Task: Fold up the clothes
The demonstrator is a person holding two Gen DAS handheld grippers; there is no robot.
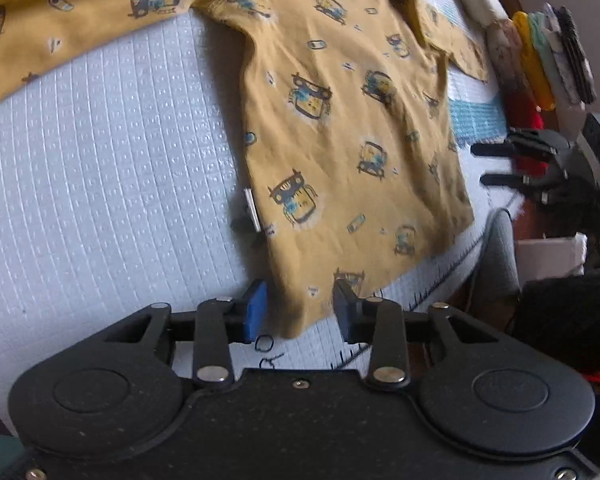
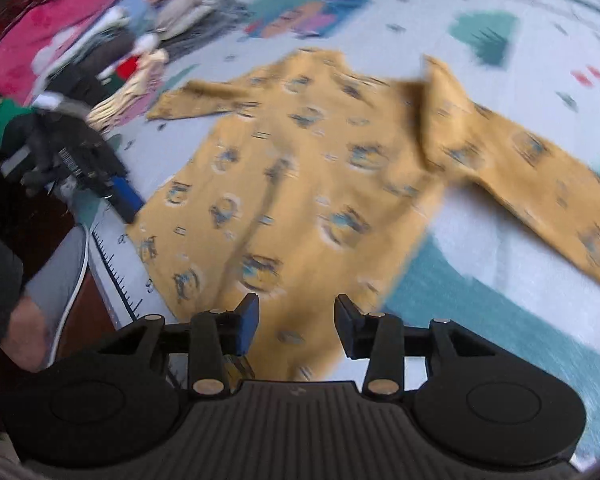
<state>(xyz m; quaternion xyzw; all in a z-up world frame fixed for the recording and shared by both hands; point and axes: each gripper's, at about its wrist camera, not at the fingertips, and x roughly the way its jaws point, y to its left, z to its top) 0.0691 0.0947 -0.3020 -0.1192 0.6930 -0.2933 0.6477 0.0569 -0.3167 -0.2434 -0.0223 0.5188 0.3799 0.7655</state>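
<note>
The shirt (image 1: 339, 120) is looking yellow with little blue cars; the mat (image 1: 100, 168) is showing white bumpy squares.

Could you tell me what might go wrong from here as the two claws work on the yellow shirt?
1. Both the left claw and the right claw stand open around the hem of the shirt; closing may catch one layer only.
2. One sleeve lies spread far out, so a fold may trap it crooked.
3. The hem sits near the edge of the mat; a pull could drag the shirt off.
</note>
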